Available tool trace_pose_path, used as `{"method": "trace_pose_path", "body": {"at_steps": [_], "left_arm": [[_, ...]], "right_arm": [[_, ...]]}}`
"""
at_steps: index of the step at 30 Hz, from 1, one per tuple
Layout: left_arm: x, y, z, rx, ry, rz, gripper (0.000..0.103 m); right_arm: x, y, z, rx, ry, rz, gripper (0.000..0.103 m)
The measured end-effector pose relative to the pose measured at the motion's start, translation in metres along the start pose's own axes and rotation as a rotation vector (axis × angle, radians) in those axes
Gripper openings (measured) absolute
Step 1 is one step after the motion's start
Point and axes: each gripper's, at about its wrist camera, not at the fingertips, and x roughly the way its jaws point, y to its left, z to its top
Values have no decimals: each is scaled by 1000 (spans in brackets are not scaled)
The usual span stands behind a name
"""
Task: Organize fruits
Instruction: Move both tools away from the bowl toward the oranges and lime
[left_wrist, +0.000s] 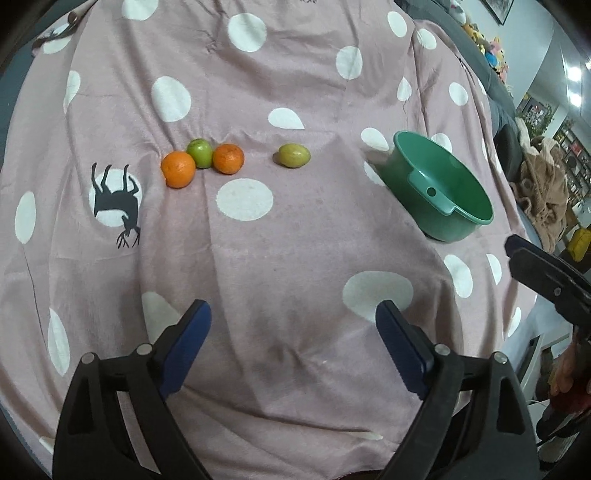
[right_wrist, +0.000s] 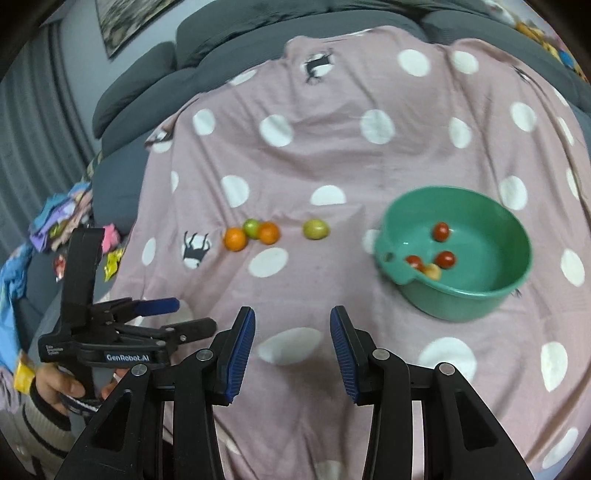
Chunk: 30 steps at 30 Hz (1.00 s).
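Two oranges (left_wrist: 178, 170) (left_wrist: 228, 158) flank a green apple (left_wrist: 200, 153) on the pink dotted cloth (left_wrist: 295, 240); a yellow-green fruit (left_wrist: 294, 155) lies alone to their right. The same fruits show in the right wrist view: oranges (right_wrist: 235, 239) (right_wrist: 269, 232), apple (right_wrist: 252, 227), yellow-green fruit (right_wrist: 316, 229). A green basin (left_wrist: 445, 186) stands at the right; in the right wrist view the basin (right_wrist: 456, 254) holds small red fruits (right_wrist: 441, 231) and a pale one (right_wrist: 433, 272). My left gripper (left_wrist: 293, 314) is open and empty, well short of the fruits. My right gripper (right_wrist: 292, 317) is open and empty.
A dark grey sofa (right_wrist: 155, 74) borders the cloth at the back. Colourful clothes and packets (right_wrist: 66, 221) lie at the left. The left gripper body (right_wrist: 110, 332), held by a hand, shows beside my right one. Stuffed toys (left_wrist: 487, 44) sit at the far right.
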Motion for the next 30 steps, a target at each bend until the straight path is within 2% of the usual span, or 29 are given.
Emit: {"method": "trace_pose_path", "body": {"at_steps": [9, 19, 25, 30], "left_arm": [[-4, 31, -8, -44, -21, -15, 91], [-7, 57, -3, -113, -48, 5, 89], [5, 74, 17, -148, -68, -15, 84], [23, 80, 49, -120, -83, -25, 74]], "right_arm": [[36, 28, 8, -31, 57, 39, 43], [89, 21, 7, 7, 148, 102, 43], [120, 19, 18, 0, 192, 125, 43], [150, 19, 42, -32, 205, 136, 43]]}}
